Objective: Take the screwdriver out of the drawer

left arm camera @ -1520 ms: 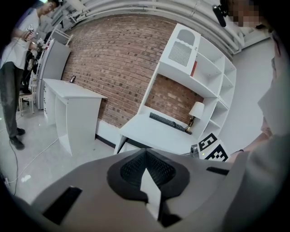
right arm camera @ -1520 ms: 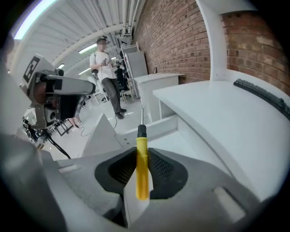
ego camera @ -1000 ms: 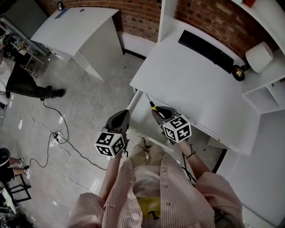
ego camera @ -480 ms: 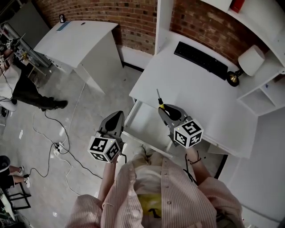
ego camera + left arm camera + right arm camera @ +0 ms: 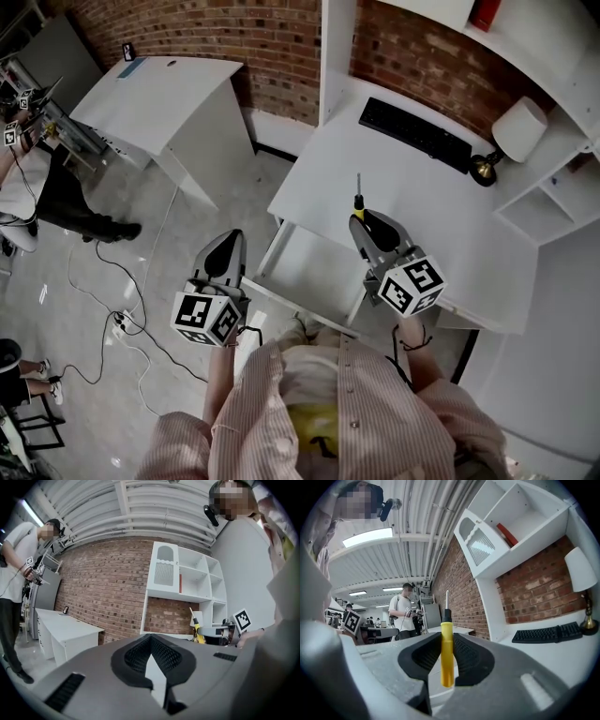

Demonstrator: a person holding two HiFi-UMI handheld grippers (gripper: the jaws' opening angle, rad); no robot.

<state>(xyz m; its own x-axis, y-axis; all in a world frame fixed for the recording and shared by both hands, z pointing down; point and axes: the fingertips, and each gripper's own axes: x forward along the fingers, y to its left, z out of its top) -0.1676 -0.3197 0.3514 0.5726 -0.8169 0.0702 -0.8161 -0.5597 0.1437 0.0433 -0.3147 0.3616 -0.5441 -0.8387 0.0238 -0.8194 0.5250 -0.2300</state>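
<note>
My right gripper is shut on a screwdriver with a yellow handle and a thin metal shaft. It holds the tool over the front of the white desk, above the open white drawer. In the right gripper view the yellow handle stands upright, clamped between the dark pads of the gripper, with the shaft pointing up. My left gripper hovers over the floor to the left of the drawer. Its jaws meet at the tips with nothing between them. The left gripper view also catches the screwdriver at the right.
A black keyboard and a white lamp sit at the back of the desk, under white shelves. A second white desk stands at the left. Cables trail on the floor, and a person stands at far left.
Both grippers have risen. The right one has carried the screwdriver up from the drawer to over the desk's front. The left one has drifted a little left of the drawer.
</note>
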